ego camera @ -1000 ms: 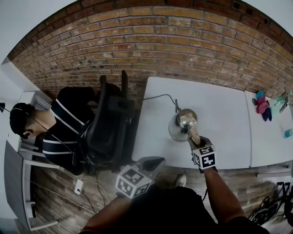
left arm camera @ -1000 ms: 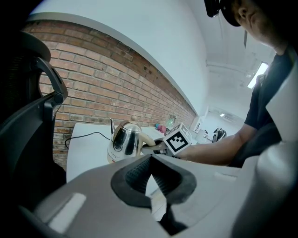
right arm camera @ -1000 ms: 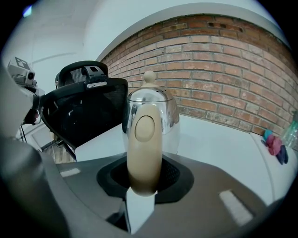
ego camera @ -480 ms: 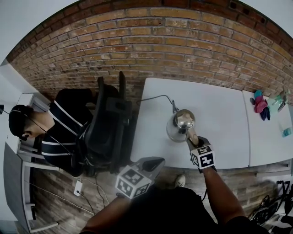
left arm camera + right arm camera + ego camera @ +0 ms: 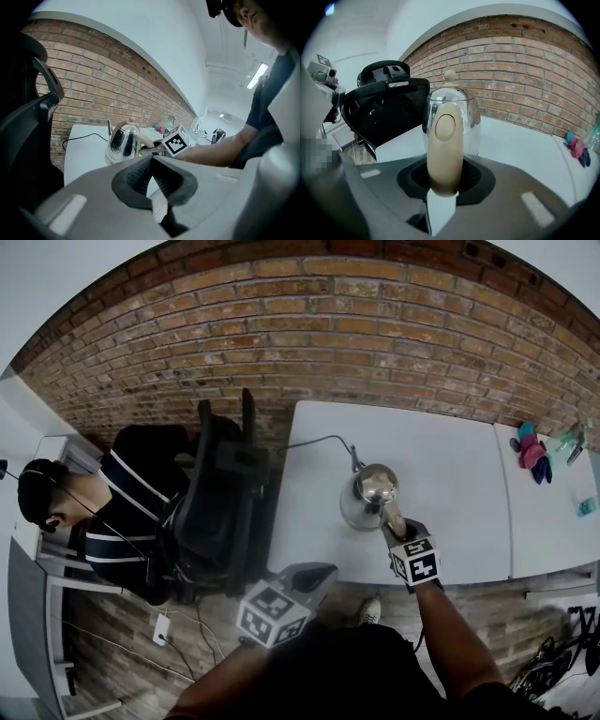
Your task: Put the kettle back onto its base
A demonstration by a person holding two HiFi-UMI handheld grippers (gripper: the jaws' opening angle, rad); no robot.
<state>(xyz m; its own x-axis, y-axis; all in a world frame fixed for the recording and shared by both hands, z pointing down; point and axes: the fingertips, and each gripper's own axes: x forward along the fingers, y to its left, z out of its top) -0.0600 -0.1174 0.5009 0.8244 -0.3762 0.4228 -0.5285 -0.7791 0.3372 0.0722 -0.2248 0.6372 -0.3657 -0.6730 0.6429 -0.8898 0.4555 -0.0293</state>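
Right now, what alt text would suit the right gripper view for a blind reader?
A hand-held gripper grips a shiny kettle by its beige handle. Behind: white table, black chair at left, brick wall.

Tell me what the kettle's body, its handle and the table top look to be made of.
The kettle body looks like polished metal, likely stainless steel, since it mirrors the room like chrome. The handle is beige, matte and smoothly rounded, so probably moulded plastic. The table top is plain white and even with a low sheen. It could be laminate or painted board, but the look does not show which.
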